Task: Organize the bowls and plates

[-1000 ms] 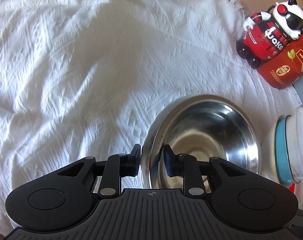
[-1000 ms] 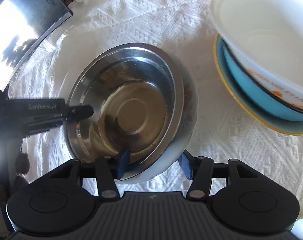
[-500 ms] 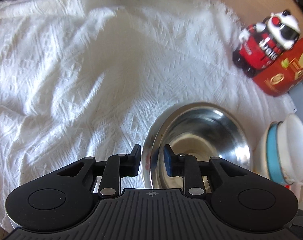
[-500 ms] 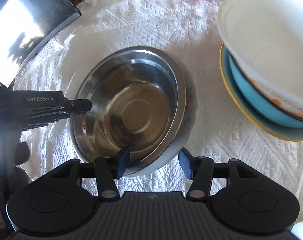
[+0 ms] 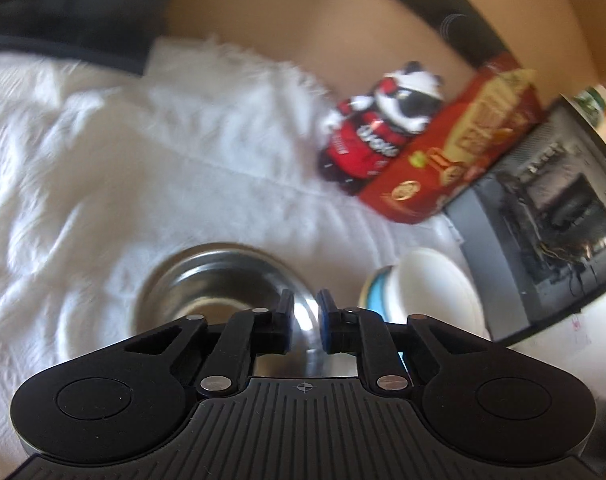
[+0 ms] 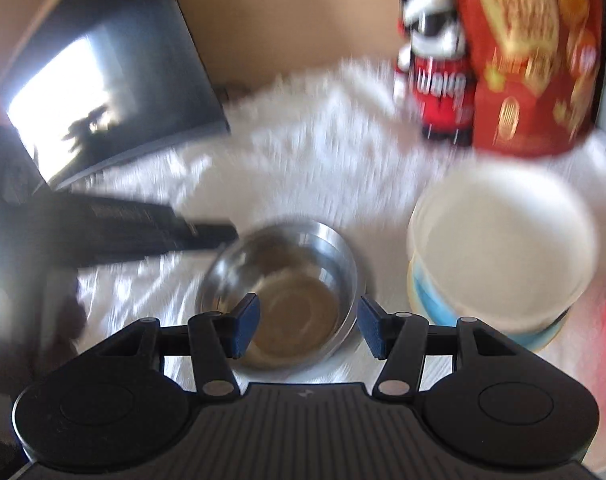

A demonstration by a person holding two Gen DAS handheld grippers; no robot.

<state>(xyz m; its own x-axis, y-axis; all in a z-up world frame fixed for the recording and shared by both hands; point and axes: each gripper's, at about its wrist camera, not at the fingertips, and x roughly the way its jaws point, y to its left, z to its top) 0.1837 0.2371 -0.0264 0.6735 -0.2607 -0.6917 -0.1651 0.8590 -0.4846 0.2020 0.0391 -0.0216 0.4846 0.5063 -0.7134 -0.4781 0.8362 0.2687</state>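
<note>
Steel bowl (image 5: 219,280) was recorded upright on the white cloth (image 5: 103,180), mouth up. It is round, so no long axis was noted. It stood just left of a white bowl (image 6: 503,240) stacked in a blue bowl (image 6: 431,304). Both views were smeared by motion. The steel bowl's near rim was hidden behind the left gripper (image 5: 305,320), whose jaws had just been closing and were together, with nothing between them. The right gripper (image 6: 309,326) was held above the bowl with its jaws apart, gripping nothing. Whether a second bowl was nested inside could not be told.
</note>
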